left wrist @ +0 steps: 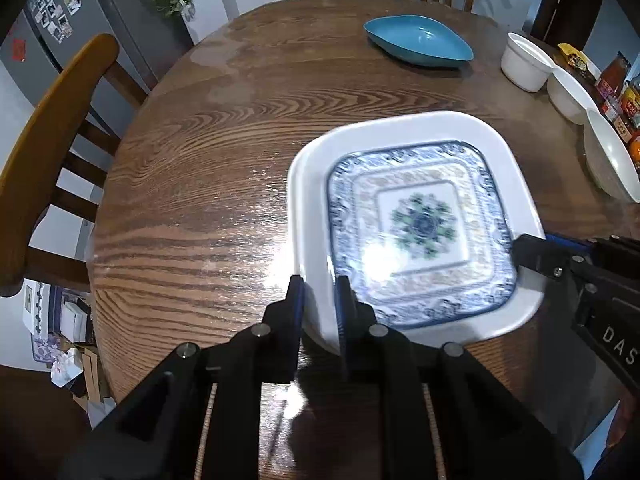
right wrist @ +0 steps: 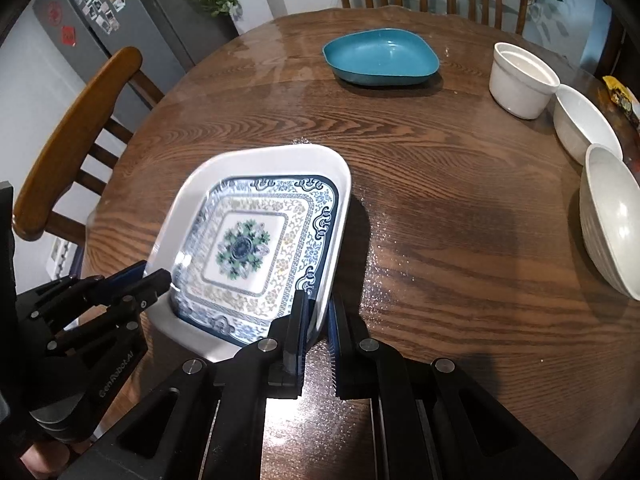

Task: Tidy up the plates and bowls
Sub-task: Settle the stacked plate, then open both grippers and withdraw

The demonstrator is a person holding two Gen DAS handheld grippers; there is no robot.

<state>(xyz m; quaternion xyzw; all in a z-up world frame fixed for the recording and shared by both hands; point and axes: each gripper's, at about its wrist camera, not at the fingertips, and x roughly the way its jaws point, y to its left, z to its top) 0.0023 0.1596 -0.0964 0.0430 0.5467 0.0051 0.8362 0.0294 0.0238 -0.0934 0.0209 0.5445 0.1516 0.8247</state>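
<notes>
Wooden table (right wrist: 460, 240) bears a white dish (right wrist: 188, 200) nesting a patterned plate (right wrist: 248, 248); left gripper (left wrist: 320, 300) and right gripper (right wrist: 318, 312) each clamp its rim.

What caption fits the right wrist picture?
Both grippers, left gripper and right gripper, hold stacked plates: patterned plate inside white plate.

Blue-and-white floral plate (right wrist: 248, 248), plain white dish (right wrist: 200, 184), teal bowl (right wrist: 380, 56)
</notes>
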